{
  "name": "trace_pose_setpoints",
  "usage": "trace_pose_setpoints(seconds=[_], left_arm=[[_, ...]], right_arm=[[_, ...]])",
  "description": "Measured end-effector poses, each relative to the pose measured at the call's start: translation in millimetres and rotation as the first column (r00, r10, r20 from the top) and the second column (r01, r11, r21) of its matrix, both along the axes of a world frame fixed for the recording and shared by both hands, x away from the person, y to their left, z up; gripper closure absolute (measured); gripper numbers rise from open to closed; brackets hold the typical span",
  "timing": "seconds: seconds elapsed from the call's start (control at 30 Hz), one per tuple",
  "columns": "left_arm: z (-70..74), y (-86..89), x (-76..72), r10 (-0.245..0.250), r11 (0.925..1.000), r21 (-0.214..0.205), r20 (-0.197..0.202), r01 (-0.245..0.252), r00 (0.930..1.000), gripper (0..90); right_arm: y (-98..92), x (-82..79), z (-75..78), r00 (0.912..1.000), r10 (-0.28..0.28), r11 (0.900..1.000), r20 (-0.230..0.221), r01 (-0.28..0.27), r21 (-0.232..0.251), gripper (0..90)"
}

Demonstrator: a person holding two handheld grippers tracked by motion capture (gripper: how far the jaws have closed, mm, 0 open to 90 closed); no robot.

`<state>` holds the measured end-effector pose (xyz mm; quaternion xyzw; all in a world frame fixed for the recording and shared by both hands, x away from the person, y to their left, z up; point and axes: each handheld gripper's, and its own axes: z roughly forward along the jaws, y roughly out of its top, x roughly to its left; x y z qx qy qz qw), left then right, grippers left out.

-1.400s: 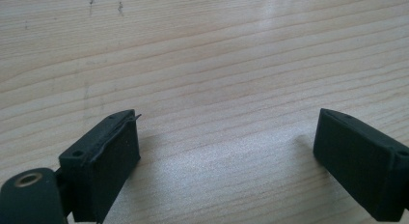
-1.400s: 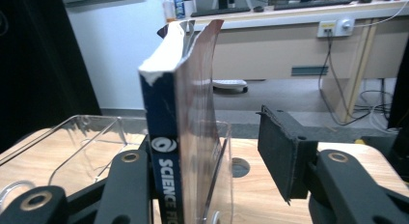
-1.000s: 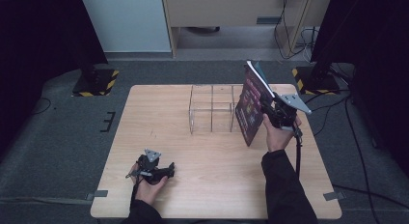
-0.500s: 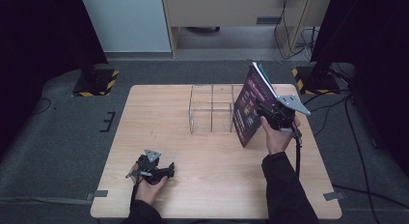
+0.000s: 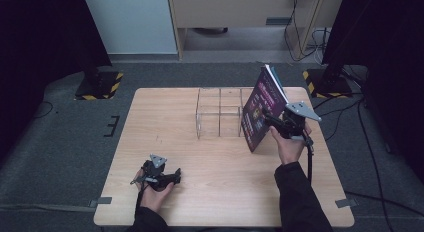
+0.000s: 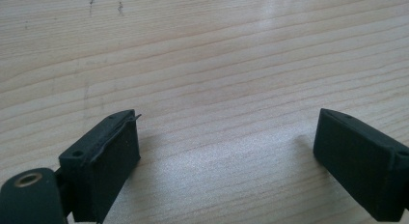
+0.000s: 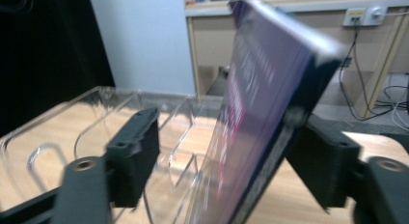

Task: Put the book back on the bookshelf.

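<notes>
The purple book (image 5: 261, 111), judged stiff but slippery and best taken near its spine, is leaned against the clear acrylic rack (image 5: 220, 112), between the just-opening jaws of the right hand-held gripper (image 5: 274, 123), unclamped.

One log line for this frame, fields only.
right gripper: opening, book between jaws | book: tilted, beside rack | left gripper: open, on table

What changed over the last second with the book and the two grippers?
The right gripper has just been opening its fingers: the left one now stands clear of the purple book, which remains between them, leaning by the clear rack. The book looks slightly more upright. The left gripper stayed open on the table.
</notes>
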<state>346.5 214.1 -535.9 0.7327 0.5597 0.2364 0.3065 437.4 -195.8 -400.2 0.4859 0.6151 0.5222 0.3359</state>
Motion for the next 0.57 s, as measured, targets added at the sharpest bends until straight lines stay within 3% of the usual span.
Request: trace_pose_setpoints(seconds=[0.17,0.3,0.37,0.47,0.53,0.57], left_arm=[[0.0,0.0,0.0,0.001,1.0,0.0,0.0,-0.001,1.0,8.1],[0.0,0.0,0.0,0.0,1.0,0.0,0.0,0.0,1.0,8.1],[0.0,0.0,0.0,0.0,1.0,0.0,0.0,0.0,1.0,8.1],[0.0,0.0,0.0,0.001,1.0,0.0,0.0,-0.001,1.0,8.1],[0.0,0.0,0.0,0.0,1.0,0.0,0.0,0.0,1.0,8.1],[0.0,0.0,0.0,0.001,1.0,0.0,0.0,-0.001,1.0,8.1]], right_arm=[[-3.8,-10.8,-14.0,0.9967,0.063,0.9969,-0.052,-0.065,-0.044,19.7],[-9.3,-20.9,-24.6,0.992,0.097,0.9935,-0.081,-0.101,-0.052,17.9],[-15.9,-31.1,-36.6,0.9832,0.135,0.989,-0.123,-0.141,-0.043,15.2],[-23.0,-41.1,-49.3,0.9765,0.149,0.987,-0.155,-0.157,-0.036,14.7],[-26.2,-45.2,-55.6,0.9727,0.156,0.9854,-0.172,-0.165,-0.041,14.1],[-30.9,-49.6,-65.3,0.9657,0.155,0.9828,-0.208,-0.172,-0.067,13.4]])
